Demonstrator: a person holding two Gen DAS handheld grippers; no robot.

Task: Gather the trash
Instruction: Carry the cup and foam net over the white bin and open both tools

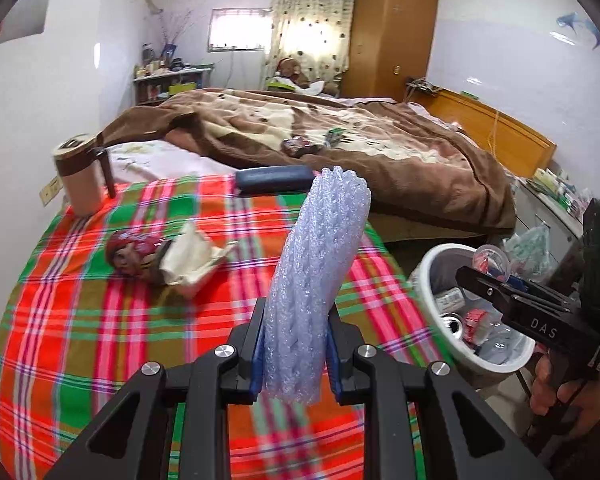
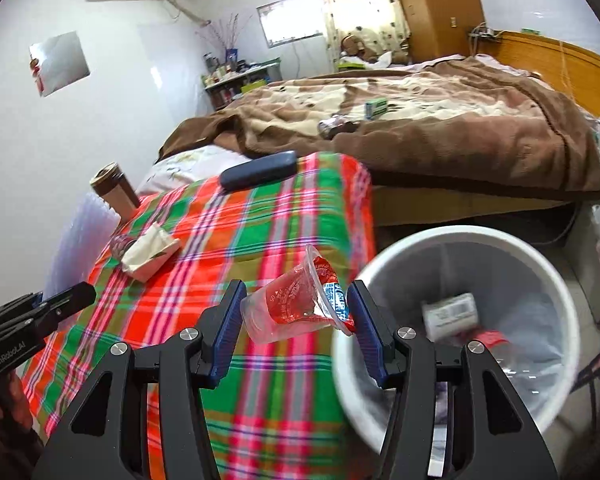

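My left gripper (image 1: 296,344) is shut on a roll of pale blue bubble wrap (image 1: 320,272), held upright above the plaid-covered table (image 1: 100,320). My right gripper (image 2: 296,320) holds a clear plastic cup with a red-and-blue wrapper (image 2: 300,304) between its blue pads, at the table's right edge beside the white trash bin (image 2: 388,256). The bin (image 1: 432,276) holds several pieces of trash. A crumpled red wrapper with white paper (image 1: 160,260) lies on the cloth; it also shows in the right wrist view (image 2: 148,252).
A brown-and-cream mug (image 1: 82,176) and a dark blue case (image 1: 276,178) stand at the table's far side. Behind is a bed with a brown blanket (image 1: 340,136) bearing small packets (image 1: 300,146). A wooden wardrobe (image 1: 392,32) stands at the back.
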